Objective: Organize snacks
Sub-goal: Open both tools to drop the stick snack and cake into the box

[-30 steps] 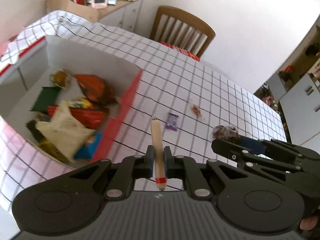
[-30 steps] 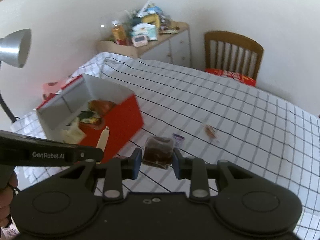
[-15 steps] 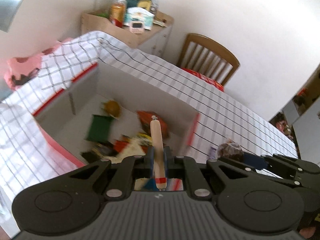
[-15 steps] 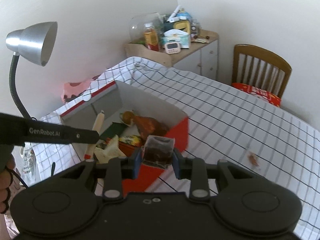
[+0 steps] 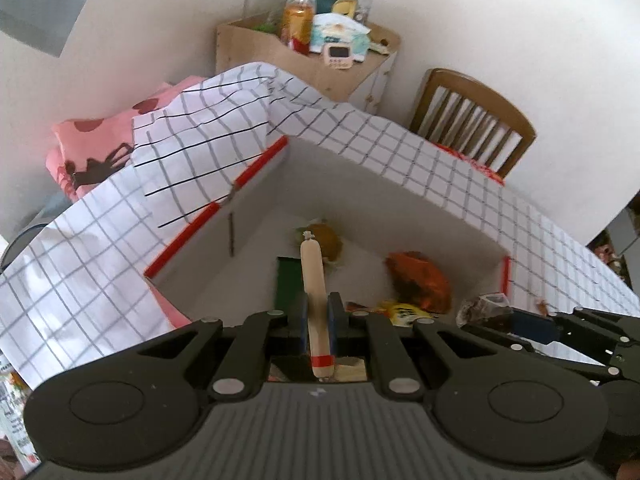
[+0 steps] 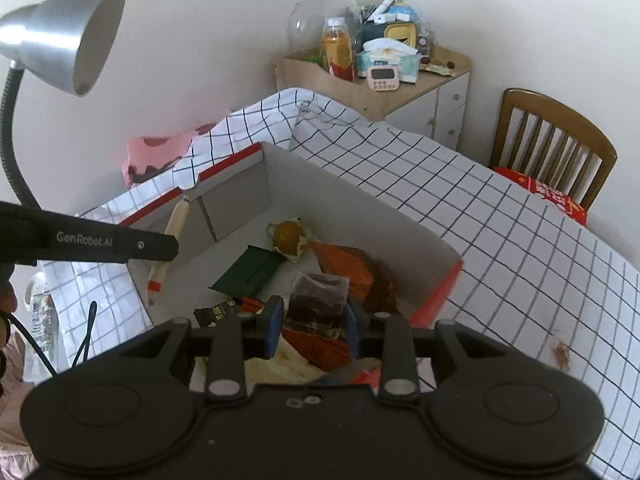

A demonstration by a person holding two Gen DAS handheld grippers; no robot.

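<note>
My left gripper (image 5: 318, 316) is shut on a tan sausage stick (image 5: 313, 280) with a red band, held over the red box (image 5: 216, 204) with grey inner walls. In the right wrist view the same sausage stick (image 6: 176, 224) hangs over the box's left side. My right gripper (image 6: 314, 320) is shut on a clear packet of dark brown snack (image 6: 318, 300), above the box's middle. Inside lie a green packet (image 6: 248, 272), an orange packet (image 6: 344, 268), a round yellow-brown snack (image 6: 288, 234) and several others.
The box stands on a table under a white checked cloth (image 6: 500, 232). One small wrapped snack (image 6: 560, 354) lies on the cloth at right. A silver lamp (image 6: 60, 40) hangs at upper left. A wooden chair (image 6: 552, 148) and a cluttered cabinet (image 6: 372, 80) stand behind.
Both grippers have swung left from over the open cloth to above the box, each still holding its snack. The loose snacks on the cloth have slid out to the right.
</note>
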